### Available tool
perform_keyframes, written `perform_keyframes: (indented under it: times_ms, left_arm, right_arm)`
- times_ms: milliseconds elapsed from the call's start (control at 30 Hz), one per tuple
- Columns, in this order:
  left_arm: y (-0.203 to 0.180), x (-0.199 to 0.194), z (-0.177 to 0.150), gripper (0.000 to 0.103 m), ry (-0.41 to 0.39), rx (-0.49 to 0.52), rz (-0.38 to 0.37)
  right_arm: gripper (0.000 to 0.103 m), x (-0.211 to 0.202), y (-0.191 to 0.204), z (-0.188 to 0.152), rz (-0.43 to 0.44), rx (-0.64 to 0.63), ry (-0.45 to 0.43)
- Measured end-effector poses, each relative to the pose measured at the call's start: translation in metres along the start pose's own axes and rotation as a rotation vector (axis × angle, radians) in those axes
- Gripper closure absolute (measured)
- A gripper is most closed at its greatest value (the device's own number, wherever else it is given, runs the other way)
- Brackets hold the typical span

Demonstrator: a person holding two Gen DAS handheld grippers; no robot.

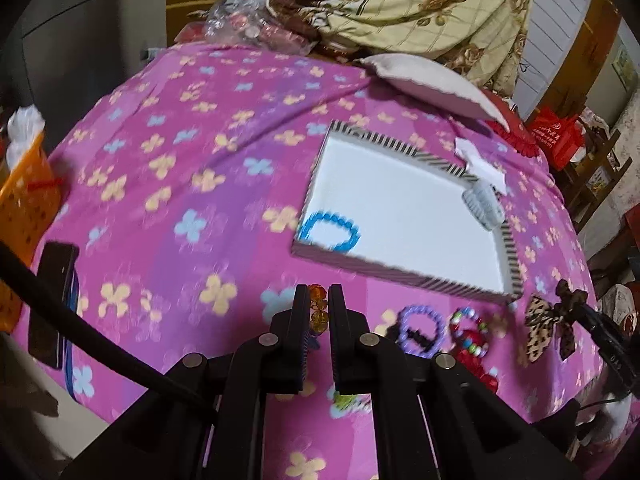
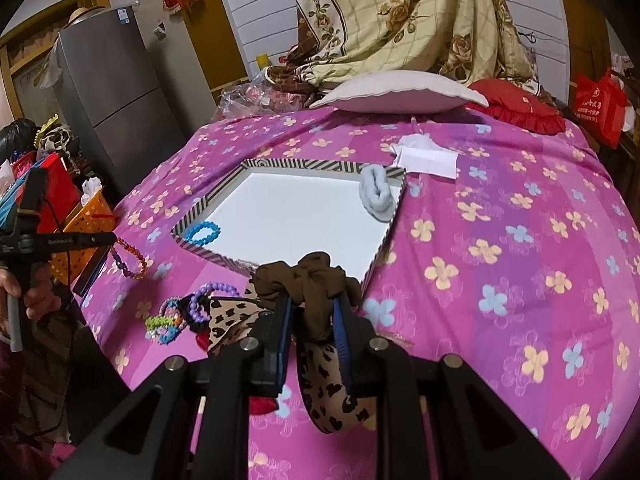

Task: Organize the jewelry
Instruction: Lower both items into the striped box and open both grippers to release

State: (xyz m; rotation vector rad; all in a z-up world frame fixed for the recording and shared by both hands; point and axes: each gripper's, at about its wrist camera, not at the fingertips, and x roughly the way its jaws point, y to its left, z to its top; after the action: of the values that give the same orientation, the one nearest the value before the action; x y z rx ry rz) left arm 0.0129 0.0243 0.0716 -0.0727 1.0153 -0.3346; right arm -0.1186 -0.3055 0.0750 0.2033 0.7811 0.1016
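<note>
A striped-rim white tray (image 1: 404, 216) (image 2: 304, 224) lies on the pink flowered bed. It holds a blue bead bracelet (image 1: 330, 232) (image 2: 204, 233) and a pale blue scrunchie (image 1: 482, 206) (image 2: 376, 192). My left gripper (image 1: 319, 304) is shut on an amber bead bracelet (image 1: 317, 310), which hangs from it in the right wrist view (image 2: 130, 260). My right gripper (image 2: 314, 302) is shut on a brown leopard-print bow scrunchie (image 2: 308, 280), lifted just in front of the tray's near edge. A purple bracelet (image 1: 420, 330) (image 2: 208, 294) and a multicolour bracelet (image 1: 470, 332) (image 2: 166, 324) lie on the bed.
A leopard bow (image 1: 548, 330) and a red item (image 1: 478, 364) lie by the bracelets. White paper (image 2: 428, 158) sits beyond the tray. A pillow (image 2: 400, 92) and a red cushion (image 2: 516, 110) are at the back. An orange basket (image 1: 24, 208) and a phone (image 1: 54, 296) are at the left.
</note>
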Motion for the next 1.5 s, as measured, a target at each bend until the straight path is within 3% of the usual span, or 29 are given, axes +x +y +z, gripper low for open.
perform_keyframes:
  times_ms: [367,800,1067,1200,1400,1500]
  left_arm:
    - [-0.05,0.013,0.057,0.094,-0.032,0.079,0.006]
    - [-0.091,0.096,0.103,0.094,0.039,0.109,0.025]
    - [-0.058,0.141,0.111,0.094,0.092,0.043,0.105]
    - [-0.03,0.151,0.105,0.094,0.117,0.003,0.149]
    - [-0.02,0.163,0.097,0.093,0.137,-0.009,0.155]
    - [-0.026,0.163,0.092,0.093,0.124,0.015,0.184]
  right_arm:
    - [0.083,0.037,0.007,0.043,-0.016,-0.021,0.01]
    - [0.083,0.12,-0.004,0.067,-0.017,0.045,0.08]
    - [0.083,0.161,-0.027,0.074,-0.071,0.081,0.125]
    - [0.083,0.172,-0.035,0.071,-0.148,0.085,0.13]
    - [0.082,0.181,-0.037,0.064,-0.17,0.074,0.142]
    - [0.072,0.173,-0.04,0.064,-0.148,0.093,0.124]
